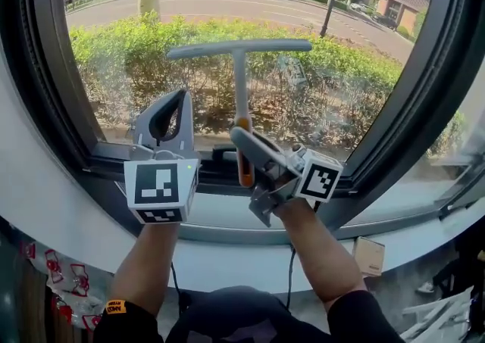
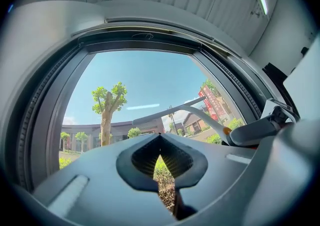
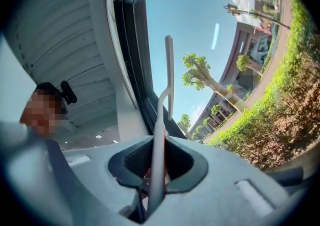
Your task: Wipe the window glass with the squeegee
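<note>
Squeegee (image 1: 239, 84): in the head view the lower handle is hidden inside the right tool (image 1: 244, 144), whose jaws clamp it; only a strip of orange shows. In the right gripper view the handle's near end sinks out of sight between the jaws, and the blade stands edge-on, its length unreadable. In the left gripper view the right tool's body covers the lower handle.
Hands: both hidden behind the right tool and the left tool (image 1: 180, 99).
Forearms (image 1: 148, 266): cut by the near edge.
Window frame (image 1: 45, 69): top cut off at the far edge.
Box (image 1: 369, 256), near right: print too small to read.
Red-and-white item (image 1: 57, 273), near left: cut by the edge, kind unclear.
</note>
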Motion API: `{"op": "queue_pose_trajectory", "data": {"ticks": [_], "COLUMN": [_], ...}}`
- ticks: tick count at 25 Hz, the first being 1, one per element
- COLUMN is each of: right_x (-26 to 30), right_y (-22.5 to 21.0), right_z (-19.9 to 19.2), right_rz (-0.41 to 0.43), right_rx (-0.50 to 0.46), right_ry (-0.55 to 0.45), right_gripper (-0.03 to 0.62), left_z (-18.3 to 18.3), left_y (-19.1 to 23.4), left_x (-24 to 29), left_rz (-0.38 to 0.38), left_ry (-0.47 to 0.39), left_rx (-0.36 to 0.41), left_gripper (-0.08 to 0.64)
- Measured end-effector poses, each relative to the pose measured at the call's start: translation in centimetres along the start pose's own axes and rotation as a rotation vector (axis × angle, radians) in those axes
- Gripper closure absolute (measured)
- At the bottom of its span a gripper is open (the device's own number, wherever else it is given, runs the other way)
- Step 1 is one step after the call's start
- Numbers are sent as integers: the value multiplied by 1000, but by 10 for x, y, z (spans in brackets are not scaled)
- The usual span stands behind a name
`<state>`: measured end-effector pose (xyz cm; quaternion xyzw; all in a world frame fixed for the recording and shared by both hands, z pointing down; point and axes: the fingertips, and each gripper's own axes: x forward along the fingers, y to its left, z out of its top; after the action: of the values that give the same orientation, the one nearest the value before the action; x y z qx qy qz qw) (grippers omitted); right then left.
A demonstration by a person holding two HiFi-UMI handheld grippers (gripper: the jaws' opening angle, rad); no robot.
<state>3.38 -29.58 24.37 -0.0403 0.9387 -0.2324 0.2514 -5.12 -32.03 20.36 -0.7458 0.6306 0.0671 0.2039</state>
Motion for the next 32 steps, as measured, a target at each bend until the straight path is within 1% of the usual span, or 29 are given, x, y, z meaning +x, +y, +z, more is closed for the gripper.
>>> {"op": "queue_pose_trajectory", "data": {"ticks": [6,10,14,19,23,26,32], "right_x": [-33,-58,-79,-98,-113,-123,-125], "right_y": [-11,-21,-38,-46,-53,-60,-60], "right_z": [-24,-48,-68,-87,-103,-111,-120], "right_rz": [-49,-83,-129,-145,-162,-191,-191], "right_rx": [48,94,119,161,212,215,244], "right_ry": [5,8,14,10,0,9,2], "right_gripper": [546,546,545,545,545,545,544], "left_z": [-31,-63,-94,-122,-145,-158,-165], "left_y": [-27,-45,-57,-70,-83,-89,-93], "left_x": [-16,-28,-34,-42,-50,-55,-57], "left_rz": [-13,-22,-29,-33,-40,-45,-50], "left_ry": [67,133,191,231,274,301,318], "left_rx": [-25,-46,-63,-84,-110,-122,-121], "left_gripper": [545,545,545,545,545,545,545]}}
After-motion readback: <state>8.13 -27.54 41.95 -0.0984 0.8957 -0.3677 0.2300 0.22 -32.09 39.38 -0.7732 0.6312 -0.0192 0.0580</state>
